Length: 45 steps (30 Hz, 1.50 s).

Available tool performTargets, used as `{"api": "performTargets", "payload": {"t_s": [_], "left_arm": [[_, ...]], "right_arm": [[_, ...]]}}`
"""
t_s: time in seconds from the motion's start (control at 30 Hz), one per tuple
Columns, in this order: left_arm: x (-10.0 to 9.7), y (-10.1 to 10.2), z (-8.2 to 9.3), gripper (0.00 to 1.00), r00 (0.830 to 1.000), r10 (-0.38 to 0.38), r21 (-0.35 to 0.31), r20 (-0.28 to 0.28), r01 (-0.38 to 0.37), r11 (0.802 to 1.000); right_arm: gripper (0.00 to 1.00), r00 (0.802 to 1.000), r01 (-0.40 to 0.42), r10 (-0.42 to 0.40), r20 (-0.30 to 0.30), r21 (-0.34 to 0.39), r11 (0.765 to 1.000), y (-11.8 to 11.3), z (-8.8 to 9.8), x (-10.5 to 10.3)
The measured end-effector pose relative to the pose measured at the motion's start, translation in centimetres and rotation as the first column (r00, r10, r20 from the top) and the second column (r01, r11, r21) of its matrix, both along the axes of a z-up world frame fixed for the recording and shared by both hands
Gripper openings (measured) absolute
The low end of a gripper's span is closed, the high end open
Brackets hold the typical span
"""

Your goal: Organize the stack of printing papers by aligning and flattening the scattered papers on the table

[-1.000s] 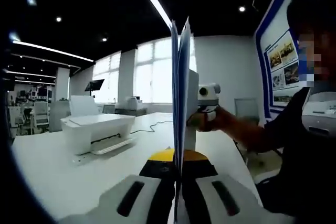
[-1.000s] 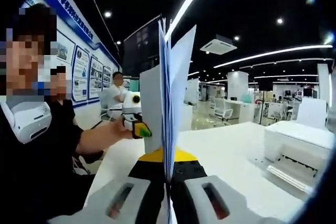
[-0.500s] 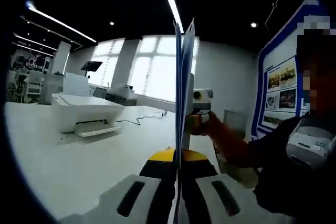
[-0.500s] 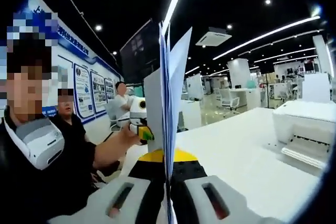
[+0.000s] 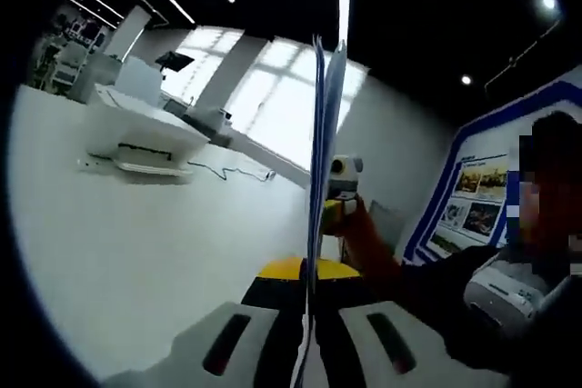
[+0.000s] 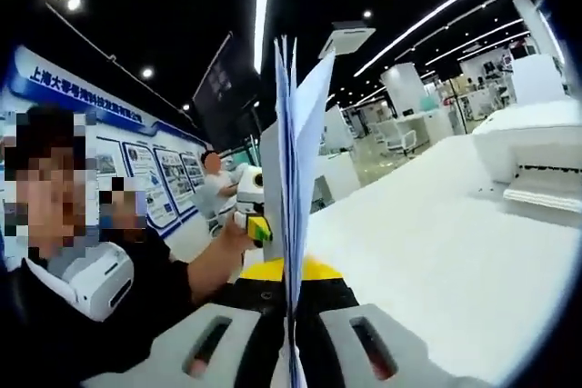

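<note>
The stack of printing papers (image 5: 323, 161) stands on edge above the white table (image 5: 136, 252), pinched between the closed jaws of both the left gripper (image 5: 307, 338) and the right gripper (image 6: 291, 338), near a white printer (image 5: 136, 129).

The two cameras face each other across the upright stack of papers (image 5: 320, 161), each one very near to its edge. The left gripper view looks along the left claw (image 5: 305, 338) with the printer (image 5: 136, 129) on the counter (image 5: 136, 252) to the left of the papers. The right gripper view looks along the right claw (image 6: 289, 347), with the printer (image 6: 536, 156) to the right of the papers (image 6: 293, 161). Both views share the papers, the counter (image 6: 436, 261), the printer and the person.
</note>
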<state>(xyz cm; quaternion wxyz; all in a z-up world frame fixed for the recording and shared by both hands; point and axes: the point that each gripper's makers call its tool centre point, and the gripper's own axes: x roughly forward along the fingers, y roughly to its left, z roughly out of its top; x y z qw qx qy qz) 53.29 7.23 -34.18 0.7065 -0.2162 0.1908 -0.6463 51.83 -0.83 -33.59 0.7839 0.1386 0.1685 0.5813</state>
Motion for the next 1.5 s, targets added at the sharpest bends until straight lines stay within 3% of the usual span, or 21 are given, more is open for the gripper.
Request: {"api": "performTargets", "payload": {"t_s": [0.2, 0.33, 0.47, 0.77, 1.07, 1.23, 1.5], "left_arm": [[0.6, -0.2, -1.6, 0.06, 0.992, 0.003, -0.012, -0.126, -0.005, 1.000], [1.2, -0.3, -3.4, 0.06, 0.990, 0.036, 0.017, -0.134, -0.034, 0.999], [1.4, -0.5, -4.8, 0.06, 0.991, 0.060, 0.045, -0.122, -0.055, 0.997], [2.1, -1.0, -7.2, 0.06, 0.990, 0.128, 0.128, -0.066, -0.119, 0.985], [2.3, -1.1, -8.8, 0.07, 0.988, 0.156, 0.200, -0.019, -0.149, 0.968], [5.5, -0.7, -10.2, 0.07, 0.984, 0.180, 0.242, -0.013, -0.171, 0.955], [6.2, -0.8, -12.4, 0.08, 0.978, 0.206, 0.332, 0.044, -0.209, 0.920]], "right_arm": [[0.00, 0.996, 0.033, -0.032, -0.078, 0.016, 0.999, -0.3, -1.6, 1.2], [0.00, 0.994, 0.060, -0.061, -0.088, -0.010, 0.998, -0.4, -3.4, 2.2], [0.00, 0.994, 0.084, -0.087, -0.066, -0.058, 0.995, -0.3, -5.0, 2.8], [0.00, 0.993, 0.108, -0.112, -0.044, -0.090, 0.990, -0.7, -6.8, 4.2], [0.00, 0.987, 0.150, -0.156, -0.038, -0.141, 0.979, -1.5, -8.8, 5.0], [0.00, 0.985, 0.157, -0.166, -0.053, -0.142, 0.977, -2.2, -10.6, 6.0], [0.00, 0.980, 0.178, -0.193, -0.051, -0.208, 0.962, -2.3, -13.0, 6.6]]}}
